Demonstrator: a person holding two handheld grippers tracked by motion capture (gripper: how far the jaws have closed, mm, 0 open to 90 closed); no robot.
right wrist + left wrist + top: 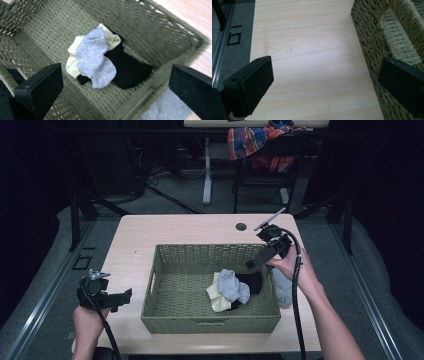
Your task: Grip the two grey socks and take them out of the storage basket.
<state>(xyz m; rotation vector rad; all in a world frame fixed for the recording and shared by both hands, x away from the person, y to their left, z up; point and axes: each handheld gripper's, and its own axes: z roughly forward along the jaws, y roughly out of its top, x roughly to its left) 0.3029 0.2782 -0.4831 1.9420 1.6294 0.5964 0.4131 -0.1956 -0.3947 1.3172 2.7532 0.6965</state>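
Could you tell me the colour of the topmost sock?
Light grey sock, clearest in the right gripper view.

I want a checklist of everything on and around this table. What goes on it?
Surface: pale wooden table, round hole near the far edge.
Job's things: green woven basket holding a grey sock on top of a cream sock and a black sock; another grey sock on the table outside the basket's right wall.
Clutter: nothing seen.
Grippers: left hand-held gripper open over bare table; right hand-held gripper open over the basket.
Cables: one black cable trails from each.
Surroundings: plaid cloth on a chair behind.
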